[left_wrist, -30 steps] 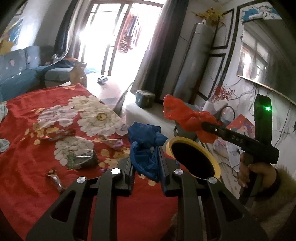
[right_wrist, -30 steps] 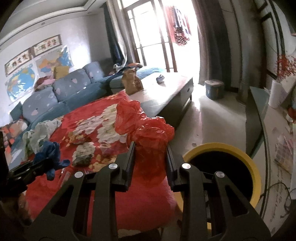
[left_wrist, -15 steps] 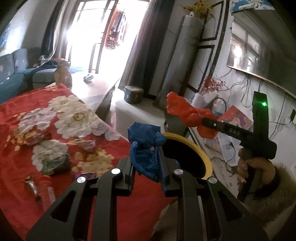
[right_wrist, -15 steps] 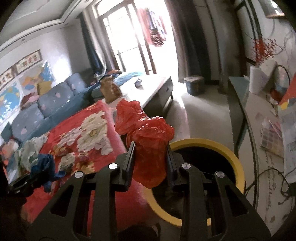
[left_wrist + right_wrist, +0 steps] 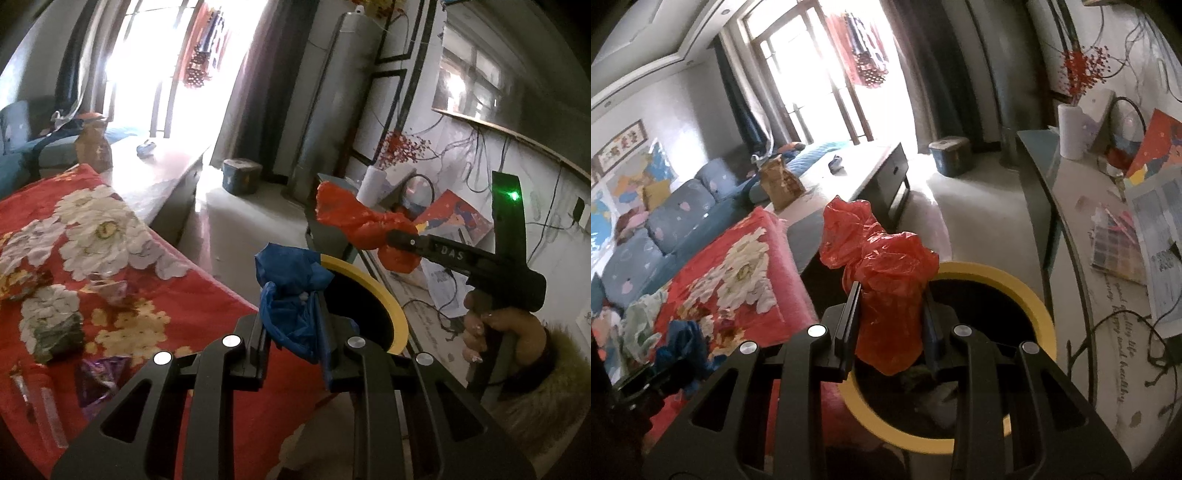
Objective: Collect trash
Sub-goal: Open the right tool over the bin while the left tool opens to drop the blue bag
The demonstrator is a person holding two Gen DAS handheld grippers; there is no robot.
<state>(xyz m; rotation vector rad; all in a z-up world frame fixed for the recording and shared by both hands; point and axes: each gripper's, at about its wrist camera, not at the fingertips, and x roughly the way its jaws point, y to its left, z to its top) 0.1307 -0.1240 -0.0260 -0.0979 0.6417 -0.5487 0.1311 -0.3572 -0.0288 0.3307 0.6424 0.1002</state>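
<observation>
My left gripper (image 5: 293, 325) is shut on a crumpled blue plastic bag (image 5: 291, 291), held at the near rim of a yellow-rimmed black bin (image 5: 391, 302). My right gripper (image 5: 890, 314) is shut on a crumpled red plastic bag (image 5: 886, 273), held over the bin's opening (image 5: 1015, 291). In the left wrist view the right gripper (image 5: 402, 236) shows with the red bag (image 5: 358, 221) above the bin's far side. The blue bag also shows in the right wrist view (image 5: 683, 339) at lower left.
A red floral blanket (image 5: 110, 236) lies left of the bin, with several wrappers on it, such as a dark crumpled one (image 5: 59, 332) and a purple one (image 5: 99, 376). A glass side table (image 5: 1108, 229) with papers stands right of the bin. A low coffee table (image 5: 857, 166) is beyond.
Both grippers have moved toward the bin with their bags. The red bag has come from beside the rim to over the opening. The blue bag now reaches the bin's near rim.
</observation>
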